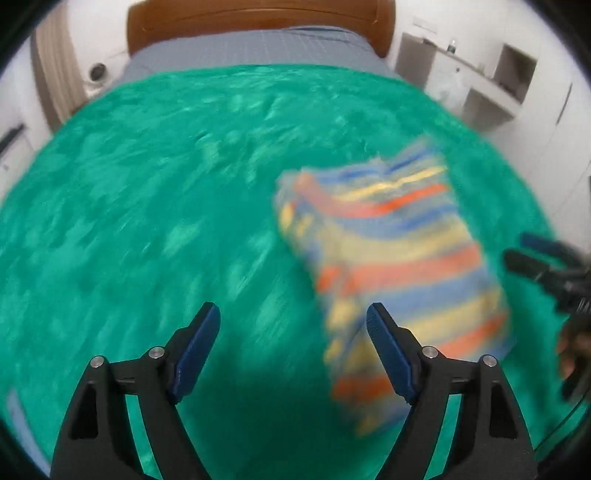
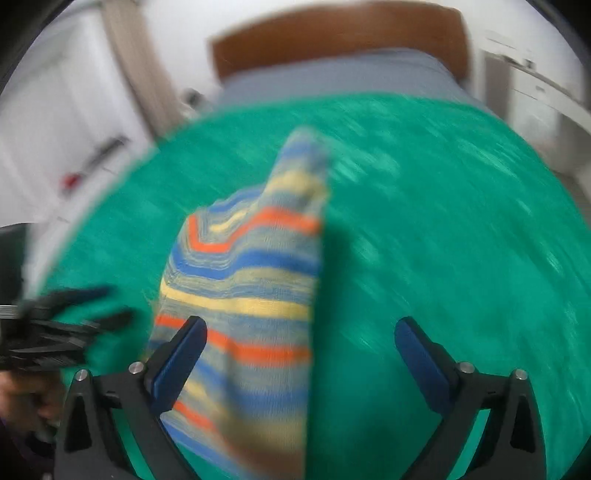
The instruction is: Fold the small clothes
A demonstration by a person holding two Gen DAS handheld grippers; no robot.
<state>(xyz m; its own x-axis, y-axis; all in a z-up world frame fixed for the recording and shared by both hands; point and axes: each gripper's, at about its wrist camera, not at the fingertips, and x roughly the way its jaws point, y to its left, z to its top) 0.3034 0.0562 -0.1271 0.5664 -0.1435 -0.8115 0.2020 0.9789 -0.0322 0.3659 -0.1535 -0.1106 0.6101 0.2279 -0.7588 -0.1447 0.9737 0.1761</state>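
Striped knit garment on the green blanket, both grippers wide open

We've got a small knitted garment (image 2: 251,280) in blue, yellow, orange and grey stripes lying on the fuzzy green blanket (image 1: 147,221) that covers the bed — from the right wrist view it looks folded along a straight edge on its right side, with one narrow end pointing toward the wooden headboard (image 1: 258,18). Everything's pretty motion-blurred, so we can't read any labels or writing. Our left gripper (image 1: 293,319) has its jaws spread wide over bare blanket, with the garment just to its right and nothing clamped. Our right gripper (image 2: 301,332) is spread wide too — the garment runs between its fingers near the left one, but the pads aren't pressing on it.
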